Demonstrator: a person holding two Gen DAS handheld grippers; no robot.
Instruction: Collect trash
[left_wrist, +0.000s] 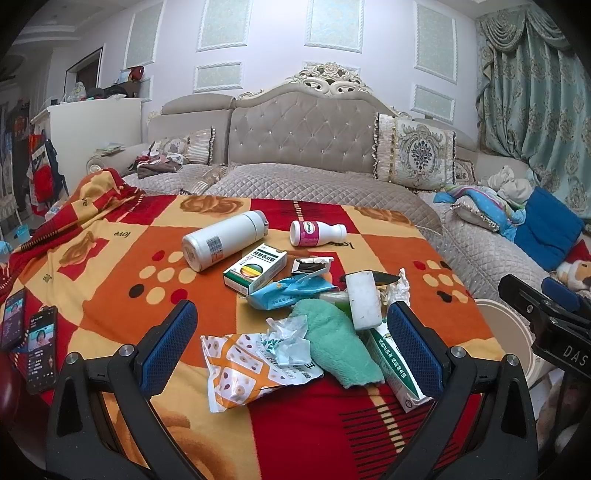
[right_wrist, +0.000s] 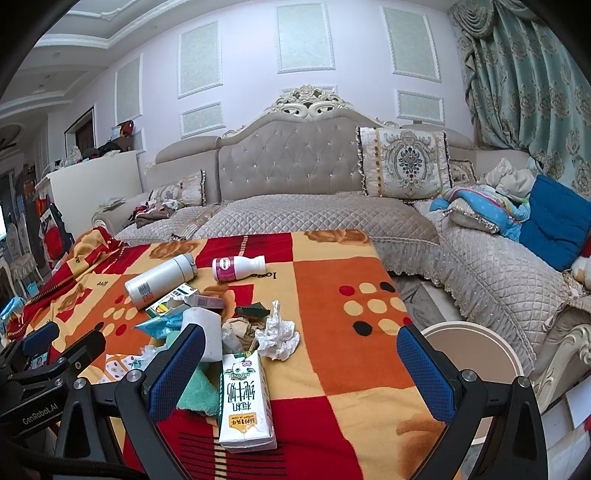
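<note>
nothing looks collected yet: both grippers hang empty, jaws wide. going left to right, two phones (left_wrist: 29, 343) lie at the blanket's edge, then the left gripper (left_wrist: 291, 347) over the snack wrapper (left_wrist: 243, 369) and green cloth (left_wrist: 340, 343); thermos (left_wrist: 225, 243) and bottle (left_wrist: 317, 232) lie behind. the right gripper (right_wrist: 301, 373) faces the milk carton (right_wrist: 245, 398) and crumpled tissue (right_wrist: 279, 338); the bin (right_wrist: 476, 354) stands off the right edge.
</note>
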